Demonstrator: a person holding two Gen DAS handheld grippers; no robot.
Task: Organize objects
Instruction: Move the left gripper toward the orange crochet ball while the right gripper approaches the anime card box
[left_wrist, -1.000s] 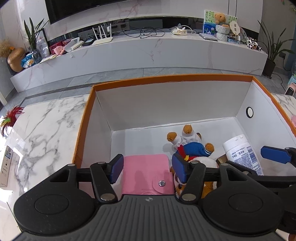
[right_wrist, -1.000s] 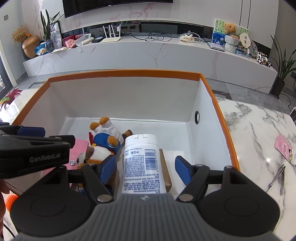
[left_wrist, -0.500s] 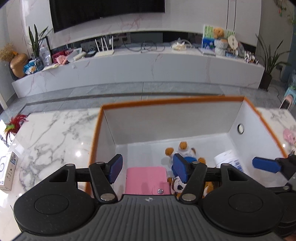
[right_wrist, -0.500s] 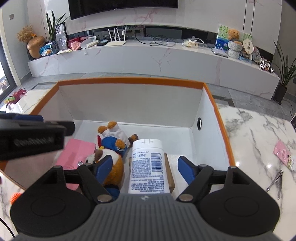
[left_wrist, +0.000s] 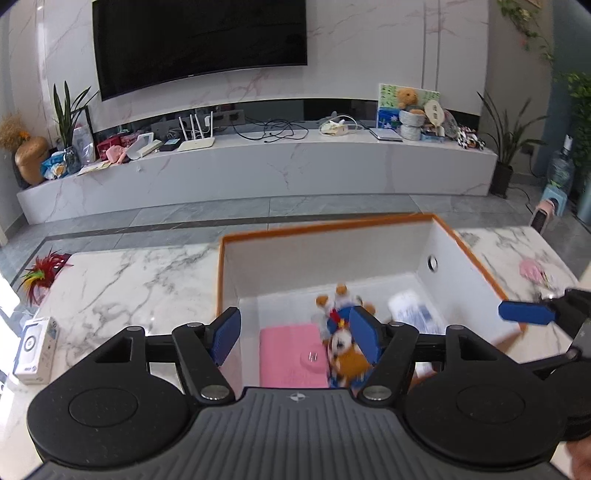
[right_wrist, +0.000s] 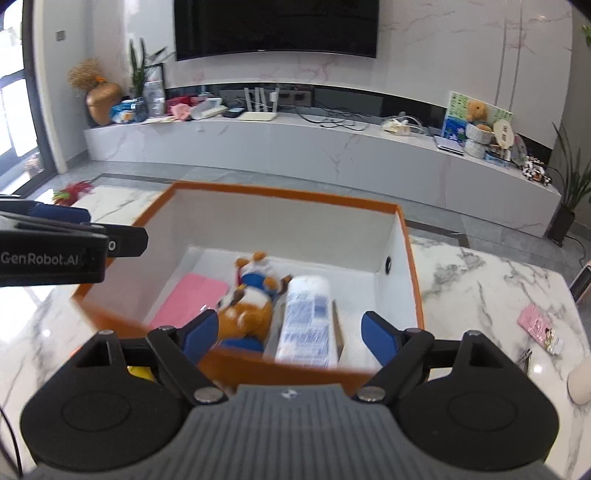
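Note:
An orange-rimmed white box (left_wrist: 332, 229) (right_wrist: 288, 195) stands on the marble table. Inside it lie a pink wallet (left_wrist: 290, 356) (right_wrist: 192, 299), a plush toy in a blue jacket (left_wrist: 345, 343) (right_wrist: 255, 299) and a white bottle with a blue label (left_wrist: 413, 314) (right_wrist: 308, 321). My left gripper (left_wrist: 293, 334) hovers above the box's near left part, its jaws opening with nothing pressed between them. My right gripper (right_wrist: 286, 336) hangs over the near rim, jaws opening too, the bottle lying below and free of the pads.
On the marble table lie a small white carton (left_wrist: 35, 349) and a red feathered toy (left_wrist: 44, 275) at the left, a pink packet (right_wrist: 541, 328) and a metal tool (right_wrist: 526, 356) at the right. A long white cabinet (left_wrist: 258, 166) runs behind.
Both grippers have risen and drawn back from the box, so its contents look smaller and lower. Both pairs of jaws have spread wider. The wallet, plush and bottle stayed in the box.

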